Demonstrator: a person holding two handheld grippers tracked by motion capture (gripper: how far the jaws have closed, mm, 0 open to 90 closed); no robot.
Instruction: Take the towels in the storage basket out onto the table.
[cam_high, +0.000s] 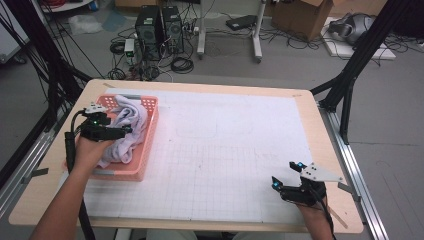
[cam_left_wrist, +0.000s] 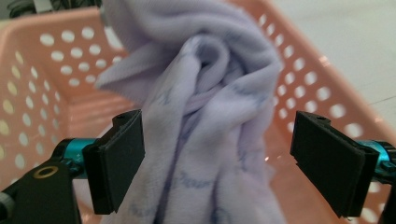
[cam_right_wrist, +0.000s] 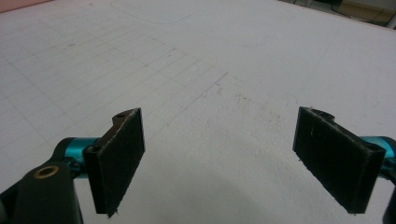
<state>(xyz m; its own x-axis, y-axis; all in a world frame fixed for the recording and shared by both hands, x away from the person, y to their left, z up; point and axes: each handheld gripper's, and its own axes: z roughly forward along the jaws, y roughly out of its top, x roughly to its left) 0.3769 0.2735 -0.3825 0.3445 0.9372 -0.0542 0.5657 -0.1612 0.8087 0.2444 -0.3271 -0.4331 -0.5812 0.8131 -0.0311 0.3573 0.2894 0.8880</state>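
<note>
A pale lilac towel (cam_high: 125, 131) lies bunched in a pink perforated basket (cam_high: 152, 120) at the table's left. My left gripper (cam_high: 120, 131) hovers over the basket, open, its jaws wide on either side of a twisted fold of the towel (cam_left_wrist: 210, 135); the left jaw touches the cloth, the right jaw stands apart from it. The basket wall (cam_left_wrist: 42, 79) shows behind the towel. My right gripper (cam_high: 285, 176) rests near the front right of the table, open, with nothing between its jaws above the white gridded mat (cam_right_wrist: 224, 84).
A white gridded mat (cam_high: 225, 150) covers most of the wooden table (cam_high: 310, 100). Beyond the far edge, computer towers (cam_high: 160, 32), cables and a cardboard box (cam_high: 305, 17) sit on the floor. Black frame legs (cam_high: 350, 75) stand at the right.
</note>
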